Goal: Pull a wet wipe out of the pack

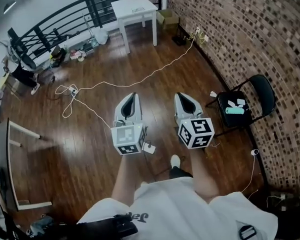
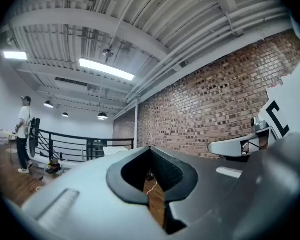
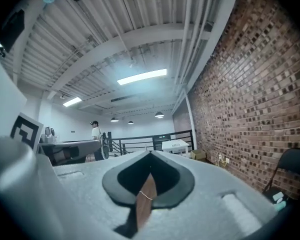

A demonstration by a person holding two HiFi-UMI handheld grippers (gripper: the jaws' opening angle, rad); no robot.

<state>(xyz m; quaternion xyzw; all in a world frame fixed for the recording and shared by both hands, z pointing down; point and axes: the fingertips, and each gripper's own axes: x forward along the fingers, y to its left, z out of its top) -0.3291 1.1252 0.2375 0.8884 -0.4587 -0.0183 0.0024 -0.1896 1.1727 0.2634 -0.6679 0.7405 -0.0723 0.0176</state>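
Observation:
I hold both grippers level at waist height over a wooden floor. My left gripper [image 1: 131, 97] and right gripper [image 1: 183, 97] sit side by side, each with its jaws drawn together at the tip and nothing between them. The left gripper view shows the left gripper [image 2: 150, 149] with only floor behind its jaws. In the right gripper view the right gripper [image 3: 150, 154] looks the same. A small teal pack [image 1: 235, 110] lies on the seat of a black folding chair [image 1: 262, 91] to my right, well apart from both grippers. That chair [image 3: 290, 166] shows at the right gripper view's right edge.
A brick wall [image 1: 250, 34] runs along the right. A white table [image 1: 135, 8] stands far ahead by a black railing [image 1: 55, 26]. White cables [image 1: 140, 78] trail over the floor. A person [image 2: 24, 129] stands far off on the left.

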